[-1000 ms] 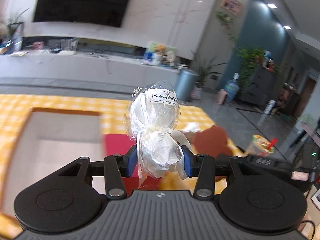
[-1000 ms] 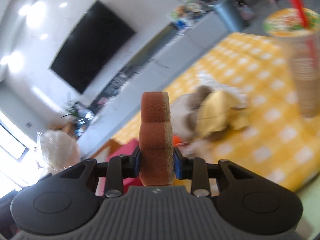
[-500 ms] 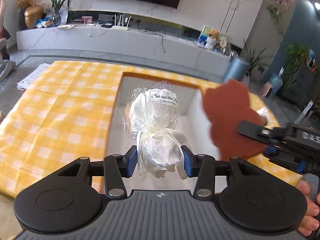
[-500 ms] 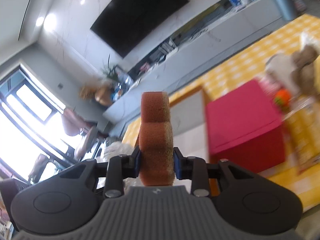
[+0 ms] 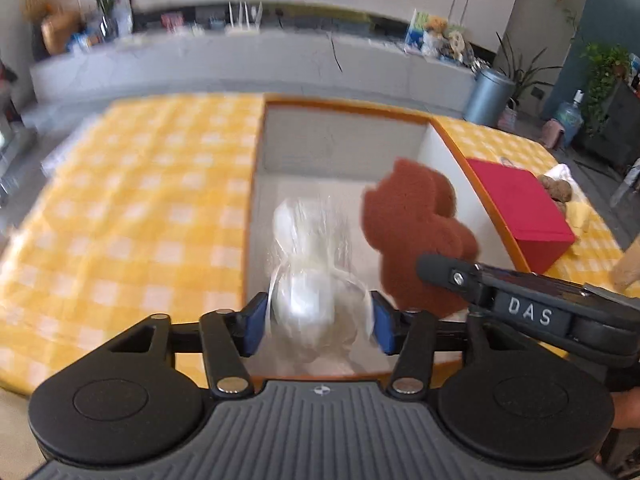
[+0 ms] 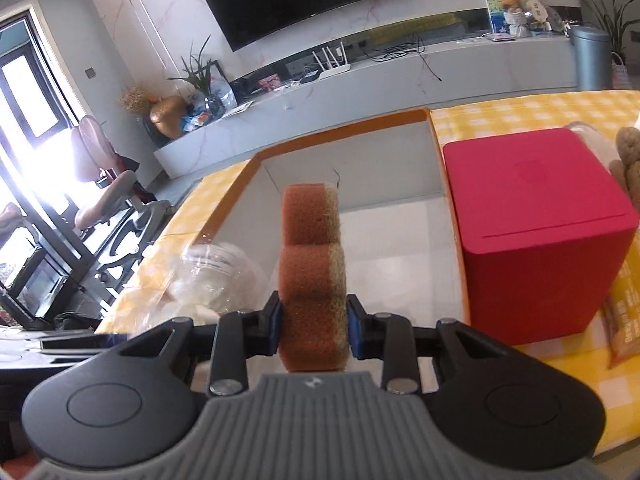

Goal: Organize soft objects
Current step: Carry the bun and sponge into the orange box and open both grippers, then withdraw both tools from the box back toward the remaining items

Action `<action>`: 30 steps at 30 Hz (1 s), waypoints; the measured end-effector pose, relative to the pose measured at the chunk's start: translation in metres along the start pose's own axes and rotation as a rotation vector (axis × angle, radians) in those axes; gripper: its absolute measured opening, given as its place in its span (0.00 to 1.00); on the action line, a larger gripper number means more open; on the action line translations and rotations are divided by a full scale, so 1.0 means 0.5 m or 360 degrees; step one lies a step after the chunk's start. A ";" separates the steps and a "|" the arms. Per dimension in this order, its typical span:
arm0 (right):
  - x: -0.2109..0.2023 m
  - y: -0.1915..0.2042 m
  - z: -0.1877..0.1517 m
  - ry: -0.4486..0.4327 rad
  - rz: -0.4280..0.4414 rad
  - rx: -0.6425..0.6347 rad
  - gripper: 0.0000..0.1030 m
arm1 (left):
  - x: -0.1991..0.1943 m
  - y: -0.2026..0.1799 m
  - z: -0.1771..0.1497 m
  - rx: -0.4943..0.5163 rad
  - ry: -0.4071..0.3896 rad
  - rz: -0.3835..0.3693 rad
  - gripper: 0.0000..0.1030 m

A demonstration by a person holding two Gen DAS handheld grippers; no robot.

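Note:
My left gripper (image 5: 318, 328) is shut on a white soft item wrapped in clear plastic (image 5: 312, 280), held over the near end of an open box with orange rim and white inside (image 5: 344, 148). My right gripper (image 6: 314, 326) is shut on a brown bear-shaped sponge (image 6: 312, 264), held above the same box (image 6: 436, 152). The sponge also shows in the left wrist view (image 5: 412, 232), just right of the wrapped item. The wrapped item shows blurred at the left of the right wrist view (image 6: 208, 280).
A red cube box (image 6: 536, 232) stands right of the open box on the yellow checked tablecloth (image 5: 132, 216). A brown plush toy (image 5: 556, 190) lies beyond the red box (image 5: 520, 216). A packet (image 6: 624, 320) lies at the table's right.
Both grippers have moved forward and down over the open box. The wrapped item and the sponge now hang lower inside its opening, side by side.

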State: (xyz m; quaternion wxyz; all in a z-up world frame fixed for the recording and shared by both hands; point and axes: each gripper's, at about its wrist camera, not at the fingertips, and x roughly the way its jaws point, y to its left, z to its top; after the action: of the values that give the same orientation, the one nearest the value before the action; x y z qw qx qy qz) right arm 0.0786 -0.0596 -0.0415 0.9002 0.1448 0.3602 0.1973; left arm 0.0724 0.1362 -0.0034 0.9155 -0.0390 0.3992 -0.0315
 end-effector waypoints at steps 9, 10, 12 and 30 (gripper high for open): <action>-0.004 0.021 -0.021 0.0014 -0.0023 -0.0078 0.30 | -0.083 0.000 0.008 -0.0009 -0.0352 0.0061 0.92; -0.001 0.024 -0.022 0.0019 -0.0019 -0.0083 0.30 | -0.083 0.002 0.009 -0.0008 -0.0365 0.0075 0.92; 0.003 0.028 -0.025 0.0028 -0.0013 -0.0094 0.30 | -0.080 0.002 0.010 -0.0015 -0.0374 0.0105 0.92; 0.013 0.044 -0.043 0.0016 -0.0001 -0.0157 0.37 | -0.070 0.004 0.013 -0.0002 -0.0356 0.0060 0.92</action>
State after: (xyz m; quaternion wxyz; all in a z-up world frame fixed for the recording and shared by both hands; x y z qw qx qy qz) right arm 0.0619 -0.0348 -0.0515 0.9045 0.0992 0.3547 0.2151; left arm 0.0534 0.1417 0.0261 0.9547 -0.0355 0.2952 -0.0093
